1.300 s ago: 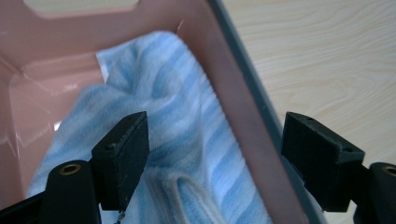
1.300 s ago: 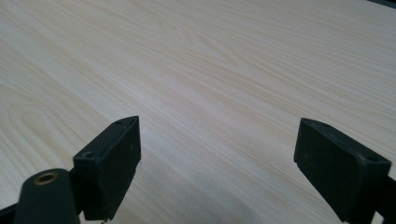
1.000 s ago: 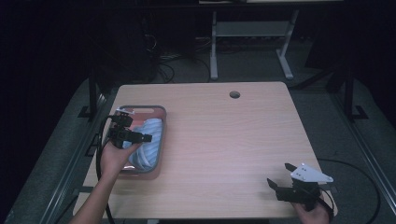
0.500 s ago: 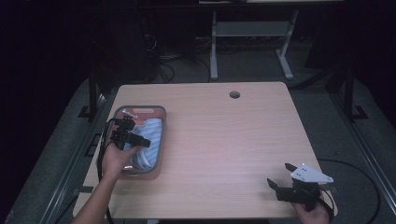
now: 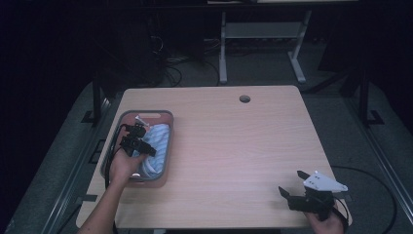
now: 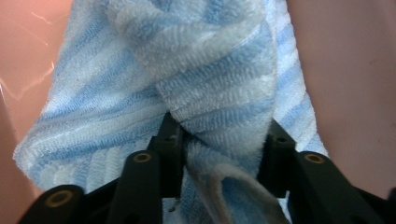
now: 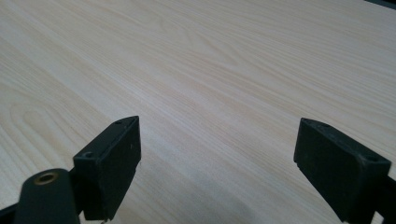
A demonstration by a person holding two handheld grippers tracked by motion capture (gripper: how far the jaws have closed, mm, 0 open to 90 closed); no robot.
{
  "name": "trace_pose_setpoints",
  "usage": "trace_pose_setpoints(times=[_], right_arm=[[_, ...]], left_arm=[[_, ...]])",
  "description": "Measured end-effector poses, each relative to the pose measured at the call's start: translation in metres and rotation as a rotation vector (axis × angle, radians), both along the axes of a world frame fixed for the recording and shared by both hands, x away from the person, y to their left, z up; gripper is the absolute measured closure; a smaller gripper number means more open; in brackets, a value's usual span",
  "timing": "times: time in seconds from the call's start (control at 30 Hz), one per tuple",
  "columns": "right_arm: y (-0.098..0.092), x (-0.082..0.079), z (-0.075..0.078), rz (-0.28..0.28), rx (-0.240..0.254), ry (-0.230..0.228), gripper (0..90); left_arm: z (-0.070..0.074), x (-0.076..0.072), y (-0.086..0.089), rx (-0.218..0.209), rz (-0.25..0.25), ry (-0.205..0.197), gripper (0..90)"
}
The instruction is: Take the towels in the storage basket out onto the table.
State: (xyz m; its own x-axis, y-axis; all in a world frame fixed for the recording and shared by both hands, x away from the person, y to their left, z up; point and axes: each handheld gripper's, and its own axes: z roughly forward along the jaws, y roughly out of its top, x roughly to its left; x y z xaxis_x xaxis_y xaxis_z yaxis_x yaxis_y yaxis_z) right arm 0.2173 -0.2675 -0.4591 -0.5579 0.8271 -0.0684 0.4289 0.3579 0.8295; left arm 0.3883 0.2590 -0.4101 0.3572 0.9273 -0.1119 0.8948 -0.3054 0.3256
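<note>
A blue-and-white striped towel (image 5: 159,140) lies bunched in a grey-rimmed basket (image 5: 147,113) with a pink floor, at the table's left side. My left gripper (image 5: 148,150) reaches down into the basket over the towel. In the left gripper view its jaws (image 6: 222,135) have just been closing and now pinch a raised fold of the towel (image 6: 205,79) between the pads. My right gripper (image 5: 291,183) rests low at the table's front right corner, open, with bare wood between its fingers (image 7: 217,154).
The light wooden table (image 5: 234,146) has a round cable hole (image 5: 244,99) near its far edge. Pink basket floor (image 6: 355,70) shows on either side of the towel. Desk legs and cables stand on the dark floor beyond the table.
My left gripper has sunk a little into the basket and its jaws have closed on a fold of the towel. The right gripper has stayed put.
</note>
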Motion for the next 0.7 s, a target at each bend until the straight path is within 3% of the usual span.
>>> trace_pose_setpoints(times=[0.33, 0.47, 0.67, 0.7], right_arm=[[0.001, 0.000, 0.000, 0.003, -0.006, -0.005, 14.4], [0.001, 0.000, -0.001, -0.001, -0.001, 0.003, 14.4], [0.001, 0.000, 0.000, -0.001, -0.007, -0.006, 14.4], [0.001, 0.000, -0.001, -0.002, -0.005, -0.004, 14.4]], left_arm=[[0.003, 0.000, 0.005, -0.016, -0.016, -0.003, 69.2], [0.008, -0.003, 0.011, -0.058, -0.006, -0.016, 70.3], [0.025, -0.011, 0.019, -0.114, 0.000, -0.075, 70.7], [0.030, -0.015, 0.022, -0.140, 0.000, -0.087, 70.7]])
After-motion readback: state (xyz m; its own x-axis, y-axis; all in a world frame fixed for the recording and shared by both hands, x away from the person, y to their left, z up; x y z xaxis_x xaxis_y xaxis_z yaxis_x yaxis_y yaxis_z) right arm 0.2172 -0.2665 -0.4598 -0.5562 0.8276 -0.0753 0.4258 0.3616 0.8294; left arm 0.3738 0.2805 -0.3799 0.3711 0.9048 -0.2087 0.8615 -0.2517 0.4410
